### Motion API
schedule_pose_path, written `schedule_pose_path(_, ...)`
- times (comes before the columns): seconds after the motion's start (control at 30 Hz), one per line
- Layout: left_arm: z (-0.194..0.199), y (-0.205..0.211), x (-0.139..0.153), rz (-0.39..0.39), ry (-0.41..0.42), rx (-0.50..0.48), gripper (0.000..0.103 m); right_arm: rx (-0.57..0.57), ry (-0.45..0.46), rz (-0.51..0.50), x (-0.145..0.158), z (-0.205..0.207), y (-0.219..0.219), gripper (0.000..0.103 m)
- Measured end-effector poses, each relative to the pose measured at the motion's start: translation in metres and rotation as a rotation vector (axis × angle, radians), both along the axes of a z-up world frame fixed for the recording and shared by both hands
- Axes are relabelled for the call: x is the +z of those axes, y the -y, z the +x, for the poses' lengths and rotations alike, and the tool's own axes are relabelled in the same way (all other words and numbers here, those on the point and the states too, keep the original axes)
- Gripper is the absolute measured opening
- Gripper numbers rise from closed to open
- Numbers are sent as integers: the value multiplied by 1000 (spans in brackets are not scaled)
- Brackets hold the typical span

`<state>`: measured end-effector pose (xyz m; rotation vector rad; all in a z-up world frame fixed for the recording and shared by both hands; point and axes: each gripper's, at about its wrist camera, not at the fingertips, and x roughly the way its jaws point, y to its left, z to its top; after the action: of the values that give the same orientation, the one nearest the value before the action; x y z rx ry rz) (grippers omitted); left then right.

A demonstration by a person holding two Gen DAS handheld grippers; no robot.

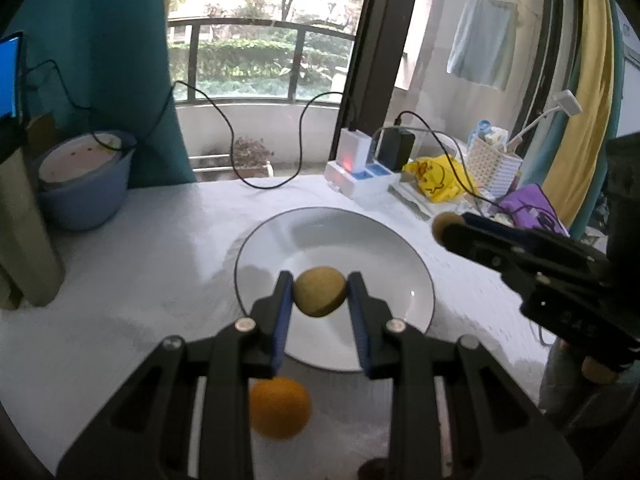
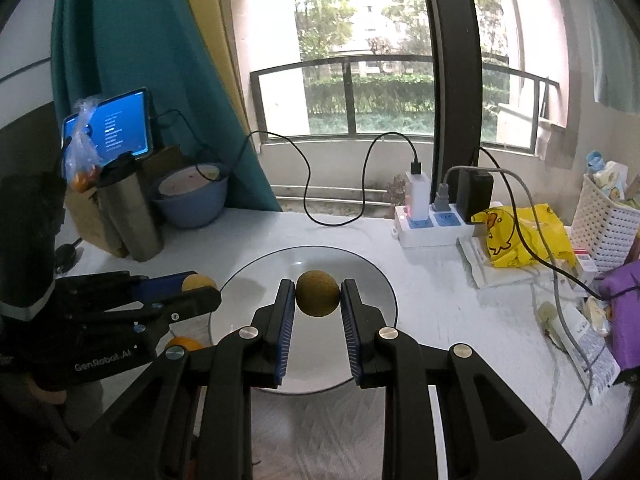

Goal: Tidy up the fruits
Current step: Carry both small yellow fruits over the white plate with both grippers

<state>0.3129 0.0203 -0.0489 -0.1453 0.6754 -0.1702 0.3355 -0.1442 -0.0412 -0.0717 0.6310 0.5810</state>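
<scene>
My left gripper (image 1: pixel 320 294) is shut on a small round yellow-brown fruit (image 1: pixel 320 292) and holds it above the empty white plate (image 1: pixel 334 248). My right gripper (image 2: pixel 318 294) is shut on a second yellow-brown fruit (image 2: pixel 318 293) above the same plate (image 2: pixel 308 264). An orange (image 1: pixel 279 408) lies on the table in front of the plate, under my left gripper; it also shows in the right wrist view (image 2: pixel 185 344). The right gripper with its fruit (image 1: pixel 445 222) shows at the right in the left wrist view. The left gripper with its fruit (image 2: pixel 198 282) shows at the left in the right wrist view.
A blue basin (image 2: pixel 192 200), a steel flask (image 2: pixel 128 208) and a tablet (image 2: pixel 110 128) stand at the back left. A power strip (image 2: pixel 432 220) with chargers and cables, a yellow bag (image 2: pixel 524 236), a white basket (image 2: pixel 604 228) and a purple object (image 2: pixel 624 304) crowd the right side.
</scene>
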Motion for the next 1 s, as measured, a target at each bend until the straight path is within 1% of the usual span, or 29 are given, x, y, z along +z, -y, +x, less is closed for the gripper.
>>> schedule_pose_path(0.07, 8, 1, -2, 5, -1, -4, 29, 6, -32, -15, -4, 13, -5, 25)
schedule_pose_path(0.17, 24, 2, -6, -3, -24, -24, 29, -9, -72, 1, -11, 36, -12, 25)
schedule_pose_path(0.33, 48, 2, -10, -5, -45, -49, 29, -3, -140, -10, -24, 65, -24, 25)
schedule_pose_path(0.43, 63, -1, -17, -18, -86, -59, 29, -4, -182, -11, -37, 78, -29, 25)
schedule_pose_path(0.53, 73, -1, -24, -8, -112, -58, 29, -3, -224, -12, -50, 86, -34, 25)
schedule_pose_path(0.63, 83, -3, -35, -13, -173, -60, 29, 0, -254, -24, -61, 92, -38, 25)
schedule_pose_path(0.7, 85, -7, -34, -37, -176, -57, 29, -1, -262, -34, -65, 94, -41, 25)
schedule_pose_path(0.77, 86, -9, -32, -26, -171, -46, 29, -1, -266, -41, -68, 96, -44, 25)
schedule_pose_path(0.87, 91, -12, -35, -34, -204, -35, 30, -3, -267, -49, -70, 98, -46, 25)
schedule_pose_path(1.0, 90, -14, -34, -33, -211, -18, 31, -11, -261, -51, -69, 98, -45, 25)
